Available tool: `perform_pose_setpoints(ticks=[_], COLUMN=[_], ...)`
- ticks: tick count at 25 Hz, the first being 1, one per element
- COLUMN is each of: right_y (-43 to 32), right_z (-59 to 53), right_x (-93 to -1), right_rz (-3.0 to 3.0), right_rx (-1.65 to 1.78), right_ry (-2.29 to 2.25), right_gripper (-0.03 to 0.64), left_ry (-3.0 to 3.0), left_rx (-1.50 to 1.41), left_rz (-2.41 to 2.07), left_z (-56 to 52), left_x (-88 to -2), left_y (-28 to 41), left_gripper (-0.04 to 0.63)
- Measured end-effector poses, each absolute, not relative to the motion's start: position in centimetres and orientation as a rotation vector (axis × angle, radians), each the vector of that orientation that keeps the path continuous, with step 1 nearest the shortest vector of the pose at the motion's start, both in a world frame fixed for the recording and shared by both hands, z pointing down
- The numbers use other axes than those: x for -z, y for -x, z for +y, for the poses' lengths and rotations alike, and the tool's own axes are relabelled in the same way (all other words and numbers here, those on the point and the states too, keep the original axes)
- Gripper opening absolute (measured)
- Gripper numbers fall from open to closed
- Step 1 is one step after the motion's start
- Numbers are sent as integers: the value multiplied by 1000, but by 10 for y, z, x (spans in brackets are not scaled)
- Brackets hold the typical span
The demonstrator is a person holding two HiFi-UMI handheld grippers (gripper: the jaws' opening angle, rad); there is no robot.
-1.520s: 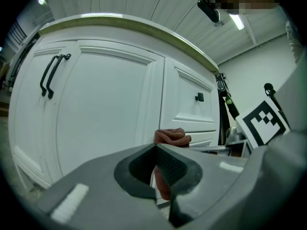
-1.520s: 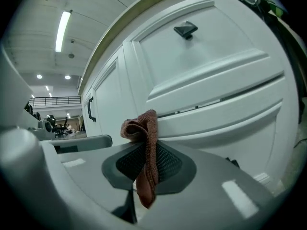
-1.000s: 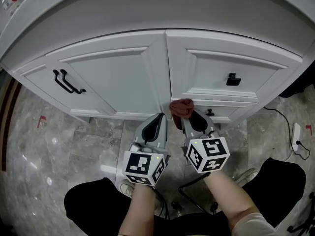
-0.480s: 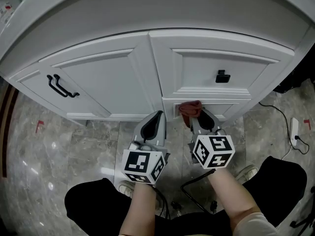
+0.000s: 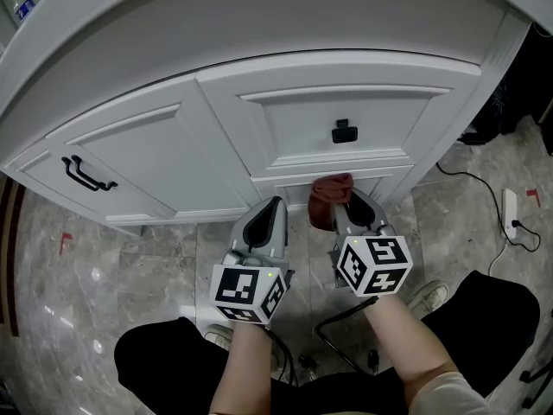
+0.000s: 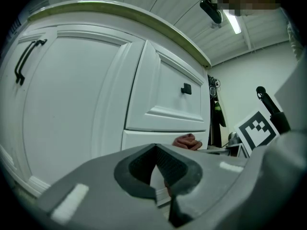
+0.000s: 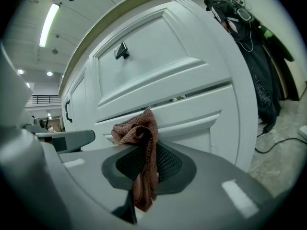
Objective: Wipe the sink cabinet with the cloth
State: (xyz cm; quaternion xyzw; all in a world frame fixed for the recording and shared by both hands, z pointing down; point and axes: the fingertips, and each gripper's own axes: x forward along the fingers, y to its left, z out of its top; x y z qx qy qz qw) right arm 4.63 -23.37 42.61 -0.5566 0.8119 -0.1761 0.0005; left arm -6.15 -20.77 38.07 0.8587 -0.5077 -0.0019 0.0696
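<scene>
the right tool (image 5: 343,210) pinches the cloth (image 5: 331,188). the cloth's bunched top presses on the low panel (image 5: 384,178) of the cabinet (image 5: 220,137), just under the drawer (image 5: 346,106) with the knob (image 5: 344,131). the left tool (image 5: 270,221) is pressed together on nothing, near the panel but apart from it. wiping seems under way at this low spot. no view shows what is clean, so the drawer and door (image 5: 138,158) are probably still to do.

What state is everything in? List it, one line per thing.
cloth: bunched, clamped, at the lower drawer front
right gripper: shut on the cloth
left gripper: shut, empty
upper drawer: closed
lower drawer: closed
cabinet door: closed
</scene>
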Motion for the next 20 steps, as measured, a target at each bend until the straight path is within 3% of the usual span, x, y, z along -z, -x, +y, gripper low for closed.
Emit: perform_pose_setpoints(ticks=[20], right_y=[-169], right_z=[-230], right_x=[-411], right_rz=[2254], right_rx=[541], right_ry=[1990], right_gripper=[77], left_ry=[-2641], left_rx=[-35], left_rz=[-1402], left_z=[-207], left_x=[-392], left_y=[5], left_gripper=[0])
